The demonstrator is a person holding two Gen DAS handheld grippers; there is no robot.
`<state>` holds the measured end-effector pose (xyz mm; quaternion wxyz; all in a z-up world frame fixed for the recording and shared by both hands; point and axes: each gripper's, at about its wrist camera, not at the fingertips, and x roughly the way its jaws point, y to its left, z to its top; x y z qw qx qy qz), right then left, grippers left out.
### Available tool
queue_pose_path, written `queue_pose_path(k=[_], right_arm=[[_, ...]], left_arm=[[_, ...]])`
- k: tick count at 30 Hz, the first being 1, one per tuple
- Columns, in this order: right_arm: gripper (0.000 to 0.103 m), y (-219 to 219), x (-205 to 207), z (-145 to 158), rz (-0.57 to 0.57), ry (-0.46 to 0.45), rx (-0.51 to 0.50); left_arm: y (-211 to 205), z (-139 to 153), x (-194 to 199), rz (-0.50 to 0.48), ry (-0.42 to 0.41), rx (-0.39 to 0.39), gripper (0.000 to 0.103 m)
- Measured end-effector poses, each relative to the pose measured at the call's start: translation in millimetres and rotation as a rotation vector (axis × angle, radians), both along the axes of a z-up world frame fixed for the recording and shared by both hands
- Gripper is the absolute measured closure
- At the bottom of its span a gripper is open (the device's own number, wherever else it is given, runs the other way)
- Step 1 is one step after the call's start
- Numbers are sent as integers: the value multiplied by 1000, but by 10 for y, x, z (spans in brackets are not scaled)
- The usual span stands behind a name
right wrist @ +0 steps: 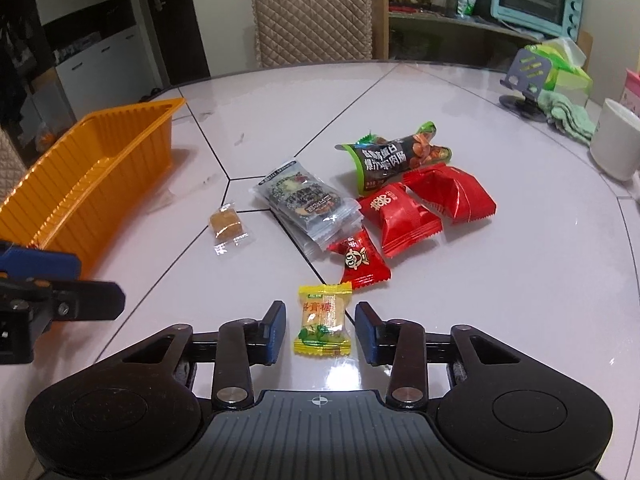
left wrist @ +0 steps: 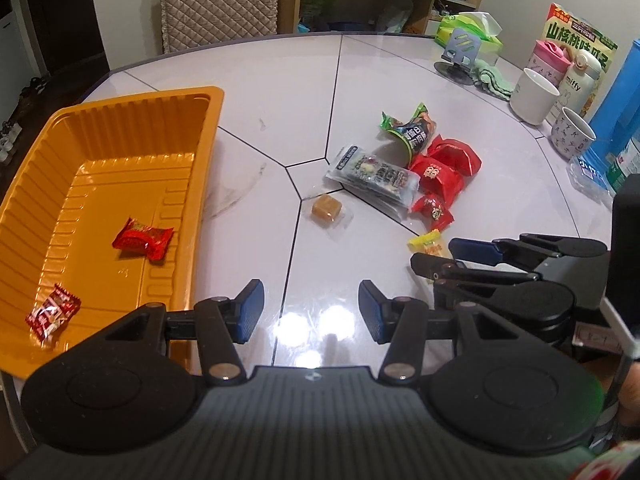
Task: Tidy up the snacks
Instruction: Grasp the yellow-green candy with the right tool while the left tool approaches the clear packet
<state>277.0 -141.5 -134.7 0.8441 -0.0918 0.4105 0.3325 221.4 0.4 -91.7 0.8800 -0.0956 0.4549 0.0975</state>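
An orange tray (left wrist: 200, 152) sits at the table's left and holds two red candies (left wrist: 143, 239) (left wrist: 52, 311). It also shows in the right wrist view (right wrist: 132, 152). My left gripper (left wrist: 311, 310) is open and empty, just right of the tray. My right gripper (right wrist: 320, 330) is open with a yellow candy (right wrist: 323, 319) lying on the table between its fingers. Beyond it lie a small red candy (right wrist: 362, 260), two red packets (right wrist: 400, 218) (right wrist: 452, 194), grey sachets (right wrist: 308, 204), a green-black sausage pack (right wrist: 396, 156) and a clear-wrapped brown cube (right wrist: 226, 222).
At the right edge stand a white mug (left wrist: 534, 96), a patterned cup (left wrist: 572, 132), a miffy bottle (left wrist: 576, 80), a pink cup (left wrist: 548, 60), a snack box (left wrist: 580, 36) and a blue box (left wrist: 624, 92). A phone stand (right wrist: 528, 76), green cloth (right wrist: 568, 114) and tissue pack (right wrist: 568, 68) sit behind.
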Motion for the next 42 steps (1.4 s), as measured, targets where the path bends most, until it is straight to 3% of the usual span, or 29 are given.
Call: queue_pose_path(k=[2, 6, 21, 30, 42], right_arm=[[79, 21, -17, -4, 19, -25, -27], [80, -7, -24, -1, 33, -35, -28], [81, -517, 191, 393, -137, -28, 122], [81, -857, 321, 382, -245, -6, 119], [81, -1049, 360, 312, -306, 11, 105]], left_arm=[[-10, -16, 36, -6, -1, 1, 55], [-29, -46, 120, -17, 2, 2, 55], [-6, -135, 623, -48, -15, 25, 56], [19, -320, 992, -25, 39, 39, 56], [41, -469, 1075, -3, 64, 52, 67]])
